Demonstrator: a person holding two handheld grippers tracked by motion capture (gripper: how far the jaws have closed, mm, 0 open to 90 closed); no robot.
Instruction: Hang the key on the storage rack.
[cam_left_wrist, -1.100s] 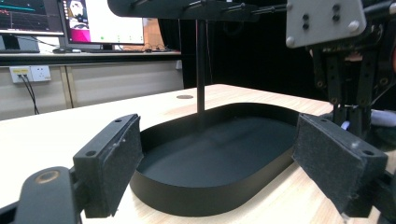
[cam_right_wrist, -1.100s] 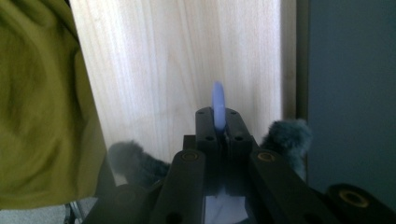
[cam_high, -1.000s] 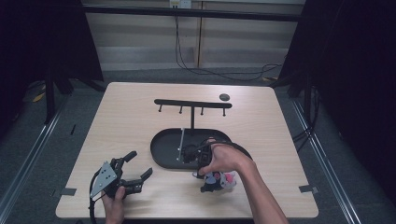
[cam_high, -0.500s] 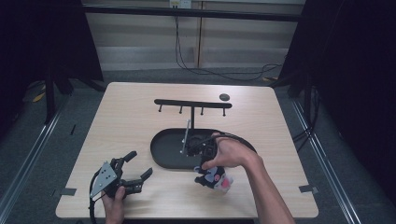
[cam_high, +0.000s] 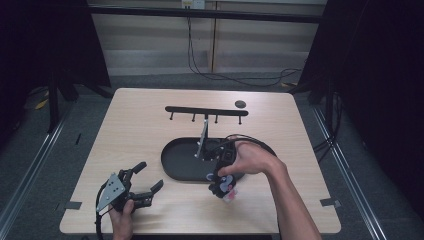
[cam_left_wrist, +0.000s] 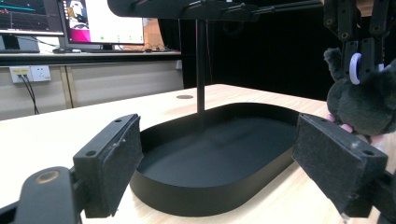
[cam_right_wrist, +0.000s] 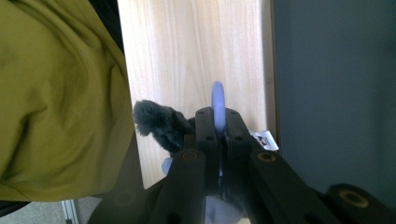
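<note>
My right tool (cam_right_wrist: 218, 122) pinches the pale ring (cam_right_wrist: 217, 106) of a fuzzy grey toy (cam_high: 223, 186), which hangs just past the near rim of the black tray (cam_high: 186, 171), over the counter (cam_high: 145, 130). My left tool (cam_high: 146, 184) waits spread wide with nothing in it, near the front left corner. The ring is thin, so I think it could slip out if I swing fast. The toy has moved a little nearer to me since a second ago.
</note>
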